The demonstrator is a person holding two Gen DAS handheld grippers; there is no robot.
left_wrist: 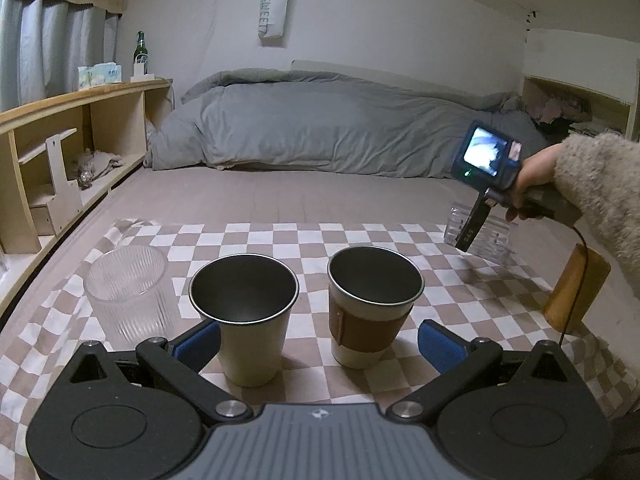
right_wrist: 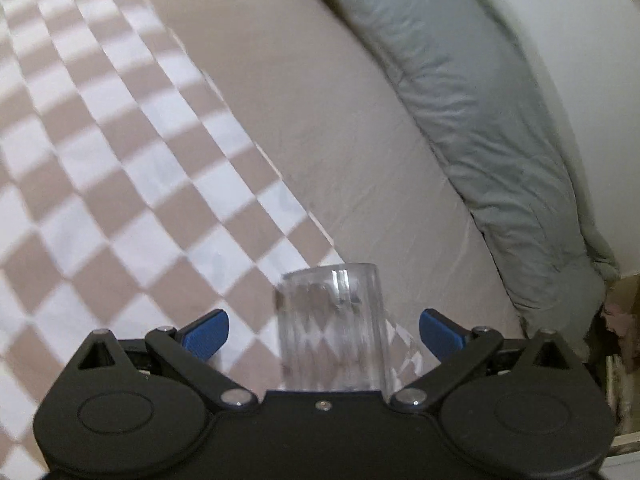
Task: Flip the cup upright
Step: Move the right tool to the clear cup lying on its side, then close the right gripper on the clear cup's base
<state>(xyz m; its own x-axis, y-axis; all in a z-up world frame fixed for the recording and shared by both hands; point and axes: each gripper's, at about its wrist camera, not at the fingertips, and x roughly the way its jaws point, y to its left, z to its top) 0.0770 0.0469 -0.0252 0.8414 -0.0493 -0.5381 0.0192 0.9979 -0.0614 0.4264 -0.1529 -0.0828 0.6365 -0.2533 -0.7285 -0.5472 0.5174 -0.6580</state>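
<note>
Holding both grippers: we have one in each hand over the checkered cloth, our landmark for every place below.

Left gripper: spread wide, blue pads well apart and pinching nothing; the plain metal cup stands just beside its left pad and the sleeved cup sits between the pads, touching neither.

Right gripper: spread as well, blue fingertips clear of the glass on both sides (the view is blurred, yet the gaps show plainly).

Clear cup: ribbed and see-through, between our right gripper's open fingers, at the right edge of the cloth. In the left view it appears as a clear shape lying low behind that gripper; which end is the mouth we cannot tell.

Ribbed glass: upright at the left side of the cloth, mouth up.

Two metal cups: upright side by side near the cloth's middle, mouths up, the right one wearing a brown sleeve.

Wooden block: off the cloth's right edge.

Grey duvet: bunched along the wall, well beyond the cloth's far edge.
</note>
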